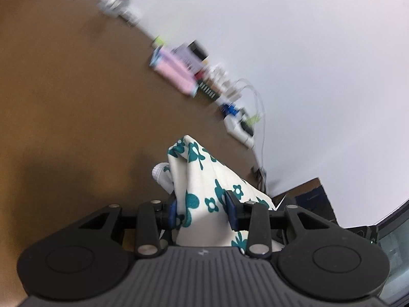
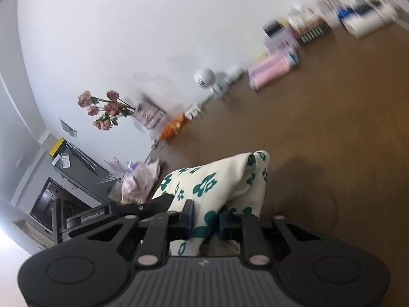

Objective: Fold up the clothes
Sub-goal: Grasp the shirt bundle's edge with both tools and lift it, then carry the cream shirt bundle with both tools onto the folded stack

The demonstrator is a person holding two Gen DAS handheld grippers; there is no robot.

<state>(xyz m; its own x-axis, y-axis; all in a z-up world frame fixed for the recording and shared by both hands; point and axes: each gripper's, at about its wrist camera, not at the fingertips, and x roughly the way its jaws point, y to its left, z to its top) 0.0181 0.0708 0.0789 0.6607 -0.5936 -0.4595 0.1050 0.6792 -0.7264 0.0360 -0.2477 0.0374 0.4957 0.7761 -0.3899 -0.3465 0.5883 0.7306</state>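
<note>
Brown tabletop fills most of both wrist views, running back to a plain white wall, and it lies bare across its middle, which I take to be deliberate: folding needs open space, so the household clutter is pushed to the far edge against the wall. Along that edge the right wrist view shows a bunch of faded pink flowers, a crumpled lilac wrapping and a small white round camera, while a pink box and a white power strip with its cables sit further along; all of it is smeared by motion blur, so finer detail cannot be read. Both views are tilted, the table line running diagonally. Lifted off the wood is the cream garment with teal flowers, bunched and rising in a peak ahead of each tool instead of lying flat, which suggests it is being picked up by two separate points so it can hang or be spread before a fold. The left gripper has its blue pads pressed into a thick gather of the cloth, clenched on it with several layers between them. The right gripper is likewise clamped on a narrower pinch of the same fabric, its jaws closer together. A ribbed white cuff peeks out beside the left pinch, probably a hem or sleeve end.
</note>
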